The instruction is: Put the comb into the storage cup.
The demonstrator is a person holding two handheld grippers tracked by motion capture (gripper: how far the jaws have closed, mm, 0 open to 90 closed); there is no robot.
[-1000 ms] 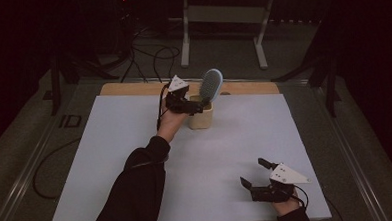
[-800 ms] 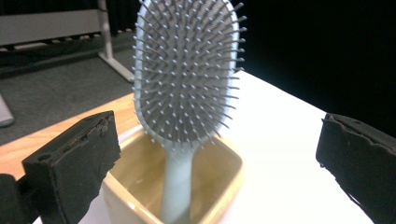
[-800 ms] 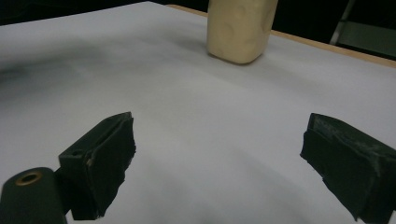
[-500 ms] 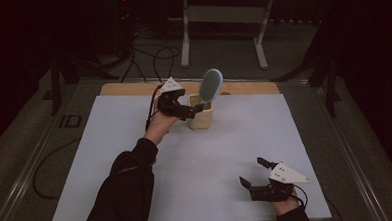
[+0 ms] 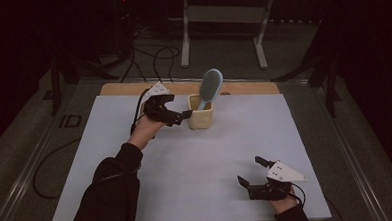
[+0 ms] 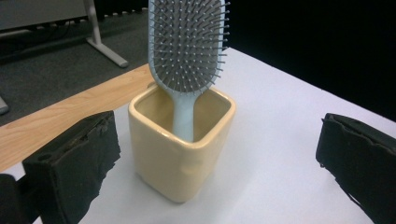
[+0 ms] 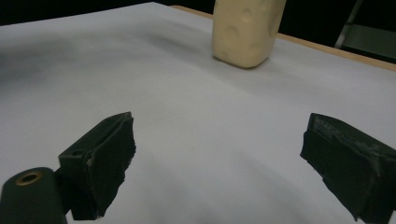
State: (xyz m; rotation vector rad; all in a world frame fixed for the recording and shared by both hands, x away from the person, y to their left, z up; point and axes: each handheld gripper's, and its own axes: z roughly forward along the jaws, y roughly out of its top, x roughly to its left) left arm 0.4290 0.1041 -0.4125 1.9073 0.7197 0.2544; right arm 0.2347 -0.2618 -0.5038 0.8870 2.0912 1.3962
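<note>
pulled back a little toward the desk's left edge since a second ago, left claw (image 5: pixel 176 115) released and empty, which looks like a finished drop-off: light blue hairbrush (image 5: pixel 210 87) standing handle-down in the cream square cup (image 5: pixel 200 115) near the desk's far edge, just ahead of the spread jaws; right claw (image 5: pixel 253 174) released by the near right corner.

Overhead forward-down view; 2 low claw views sharing cup (image 5: pixel 201 118).
</note>
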